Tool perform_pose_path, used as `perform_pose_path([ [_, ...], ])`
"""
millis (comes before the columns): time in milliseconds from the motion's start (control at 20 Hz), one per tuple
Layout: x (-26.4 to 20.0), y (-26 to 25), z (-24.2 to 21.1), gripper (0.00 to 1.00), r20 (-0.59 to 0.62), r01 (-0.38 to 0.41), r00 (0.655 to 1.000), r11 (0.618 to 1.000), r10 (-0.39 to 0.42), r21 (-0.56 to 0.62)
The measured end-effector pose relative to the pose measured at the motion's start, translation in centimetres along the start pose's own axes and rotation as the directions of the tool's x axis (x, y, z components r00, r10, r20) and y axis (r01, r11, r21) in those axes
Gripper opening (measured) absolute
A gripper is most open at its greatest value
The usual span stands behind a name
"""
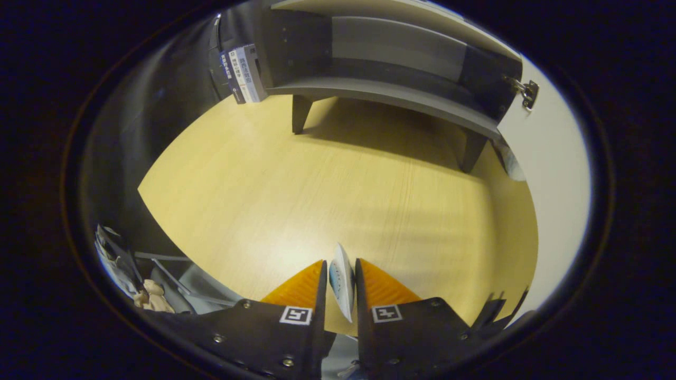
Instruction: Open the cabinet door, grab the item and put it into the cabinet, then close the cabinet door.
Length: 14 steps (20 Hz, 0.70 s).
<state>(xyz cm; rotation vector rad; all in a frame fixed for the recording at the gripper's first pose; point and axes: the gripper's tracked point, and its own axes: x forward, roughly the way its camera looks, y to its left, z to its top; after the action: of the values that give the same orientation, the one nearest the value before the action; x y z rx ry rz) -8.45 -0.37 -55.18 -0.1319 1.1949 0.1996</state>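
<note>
The table (pixel 317 190) is pale wood, and most of its top is bare between the fingers and the cabinet, leaving a free path for the carry.

The cabinet (pixel 380 89) stands on short legs at the far side of the table, well beyond the fingers. Its door (pixel 554 158) is swung fully open to the right, hinge (pixel 527 92) exposed, so the dark interior faces the gripper. Judged from this, the opening step is done. No contents can be made out on the shelf inside.

A few books (pixel 244 74) stand upright just left of the cabinet, against its side wall. They are apart from the task.

The gripper (pixel 340 282) is held above the table, aimed toward the open cabinet. Its fingers are drawn nearly together, and both press on a thin, flat item (pixel 340 279), which stands edge-on between them. The item's tip projects a little ahead of the fingertips. The edge-on hold suits a thin object: the flat faces bear against the pads.

Judgement: the grab is done; placing and closing remain. The item's slim profile may let it pivot in the grip during the carry.
</note>
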Motion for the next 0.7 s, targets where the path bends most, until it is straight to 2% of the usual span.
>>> perform_pose_path([
  [50,-0.2,-0.2,0.6,0.27,0.009,0.01,1.0,1.0,-0.011,0.009],
  [150,0.3,-0.6,0.2,0.17,0.012,0.037,0.999,0.999,-0.037,0.013],
  [200,0.2,-0.8,0.3,0.17,0.013,0.052,0.999,0.998,-0.053,0.019],
  [250,-0.6,-1.2,0.3,0.07,0.019,0.074,0.997,0.997,-0.074,0.03],
  [350,0.5,-1.0,0.3,0.07,0.013,0.046,0.999,0.997,-0.047,0.059],
  [450,-0.5,-1.3,0.7,0.06,0.024,0.05,0.998,0.997,-0.051,0.066],
  [700,-4.3,-1.9,5.5,0.06,0.125,0.055,0.99,0.996,-0.064,0.075],
])
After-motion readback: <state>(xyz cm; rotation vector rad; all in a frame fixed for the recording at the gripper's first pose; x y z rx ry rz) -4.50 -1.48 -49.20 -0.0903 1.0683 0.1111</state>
